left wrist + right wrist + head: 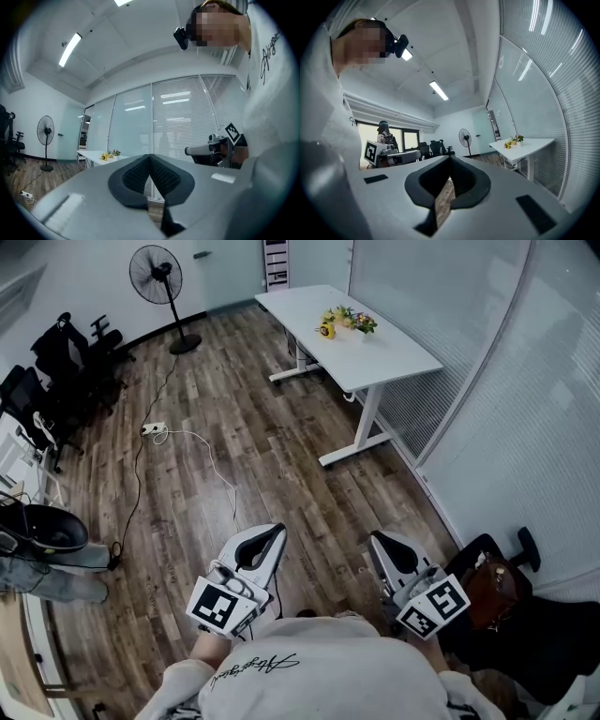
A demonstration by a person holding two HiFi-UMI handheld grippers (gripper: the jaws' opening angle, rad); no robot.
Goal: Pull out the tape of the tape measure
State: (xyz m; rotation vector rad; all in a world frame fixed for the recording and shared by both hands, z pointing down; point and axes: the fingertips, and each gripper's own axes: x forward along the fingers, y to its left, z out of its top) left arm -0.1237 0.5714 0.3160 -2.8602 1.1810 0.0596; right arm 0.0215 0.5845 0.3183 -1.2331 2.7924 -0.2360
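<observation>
So both grippers are just held out level in front of the person, low in the head view. The left gripper (278, 531) sits at about 7 o'clock and the right gripper (376, 539) at about 5 o'clock, side by side but apart. Each gripper's own view shows the dark pads pressed together with nothing between them, so both are fully closed and empty.

I can't spot the tape measure in any of the views.

Room-wise, there's a white surface (394, 357) up at 1 o'clock with a little bunch of flowers (345, 322) on it, standing next to a glass wall with blinds (525, 409). A standing fan (159, 277) is at 11 o'clock, and its cord seems to trail across the wood floor (244, 399) toward a power strip (153, 428). A cluster of black office chairs (75, 357) sits at 10 o'clock. A brown bag (492, 585) rests on a dark chair at 4 o'clock, just beside the right gripper.
</observation>
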